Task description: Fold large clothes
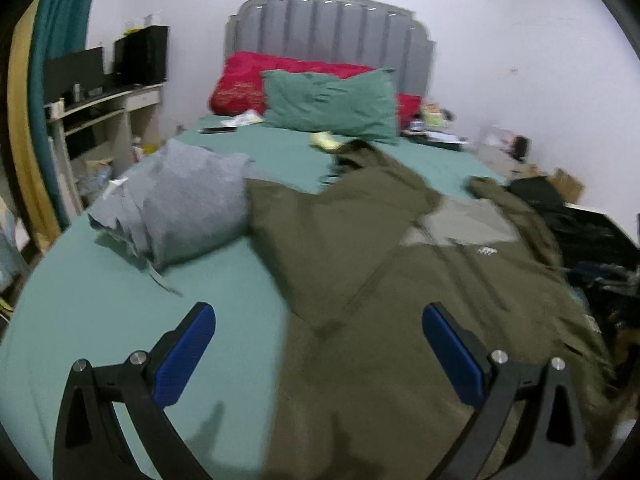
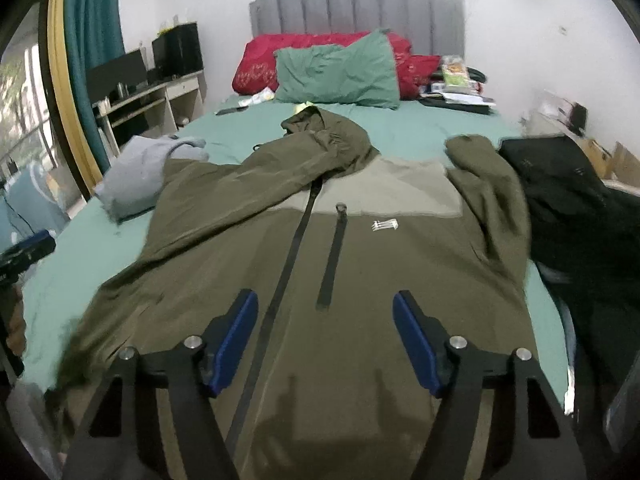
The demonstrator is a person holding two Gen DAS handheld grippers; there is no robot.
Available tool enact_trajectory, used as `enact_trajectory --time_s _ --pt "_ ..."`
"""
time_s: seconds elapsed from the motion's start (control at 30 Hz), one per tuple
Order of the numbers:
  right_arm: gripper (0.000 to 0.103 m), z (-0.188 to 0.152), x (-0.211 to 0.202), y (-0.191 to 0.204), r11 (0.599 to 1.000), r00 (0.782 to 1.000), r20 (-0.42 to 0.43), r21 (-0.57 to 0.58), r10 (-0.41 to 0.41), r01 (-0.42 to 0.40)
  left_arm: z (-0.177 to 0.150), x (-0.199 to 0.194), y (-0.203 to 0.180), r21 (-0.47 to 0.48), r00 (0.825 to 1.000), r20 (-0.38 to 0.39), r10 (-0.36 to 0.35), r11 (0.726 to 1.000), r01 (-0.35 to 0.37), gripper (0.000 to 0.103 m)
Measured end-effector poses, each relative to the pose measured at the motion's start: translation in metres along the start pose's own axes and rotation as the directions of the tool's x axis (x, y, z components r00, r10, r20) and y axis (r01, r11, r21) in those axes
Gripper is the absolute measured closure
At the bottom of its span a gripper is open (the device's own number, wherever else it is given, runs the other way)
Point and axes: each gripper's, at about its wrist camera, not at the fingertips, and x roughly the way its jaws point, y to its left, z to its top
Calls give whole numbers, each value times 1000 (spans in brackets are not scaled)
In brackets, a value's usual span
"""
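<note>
An olive green hooded jacket [image 2: 328,240] lies spread front-up on the green bed sheet [image 2: 400,124], hood toward the headboard, black zipper down its middle. It also shows in the left wrist view [image 1: 380,264]. My right gripper [image 2: 325,304] is open and empty, above the jacket's lower front. My left gripper [image 1: 318,316] is open and empty, over the jacket's left edge and the bare sheet [image 1: 120,320]. The left gripper's tip shows at the left edge of the right wrist view [image 2: 28,248].
A crumpled grey garment [image 1: 176,204] lies left of the jacket. A green pillow [image 2: 340,72] and red pillows [image 2: 256,64] sit by the grey headboard [image 2: 356,0]. Dark clothes [image 2: 568,208] pile at the right edge. A desk [image 2: 152,96] stands at the left.
</note>
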Motion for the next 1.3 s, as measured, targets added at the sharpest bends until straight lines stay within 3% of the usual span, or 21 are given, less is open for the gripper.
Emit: enact_trajectory --time_s 0.2,0.37,0.47,0.6,0.63,0.73,0.77,0.8,0.83,0.87,1.0,1.13,1.23,1.3 --pt "35 81 113 4 1000 1000 -8 30 2 -2 12 66 82 -143 997 -37 74 987 -78 0" --pt "34 119 207 3 991 999 -41 131 6 -1 2 93 128 -198 981 -96 170 962 -186 0" --pt "29 141 270 3 980 997 -60 196 54 -42 0 102 143 -222 973 -131 188 951 -214 0" --pt "28 155 321 12 973 993 -53 212 101 -88 2 105 159 -228 963 -122 240 938 -263 0" --pt "23 162 339 14 968 990 -54 223 131 -116 0 105 160 -227 959 -127 254 933 -278 0" --pt "20 174 372 18 958 985 -76 255 157 -133 -4 114 163 -253 961 -157 226 932 -260 0" --pt "20 175 375 18 957 986 -73 260 152 -129 -5 115 161 -249 961 -161 224 933 -259 0" --pt "36 175 375 19 955 986 -55 264 155 -135 -6 118 158 -237 961 -166 221 937 -256 0" --pt "82 177 373 19 962 989 -53 245 142 -125 -7 119 154 -227 962 -169 212 942 -247 0" --pt "96 177 368 18 963 988 -48 234 147 -132 -7 119 150 -222 965 -170 197 947 -233 0" --pt "100 174 310 8 974 993 13 193 115 -115 -2 111 136 -213 976 -146 161 958 -190 0" --pt "100 157 221 0 993 999 38 116 -11 7 5 103 117 -193 984 -118 132 969 -153 0" --pt "100 122 173 -16 985 990 -4 102 -139 139 6 101 102 -189 987 -124 98 975 -120 0" --pt "96 97 166 -27 979 983 -78 107 -164 171 4 102 91 -189 989 -135 67 978 -92 0"
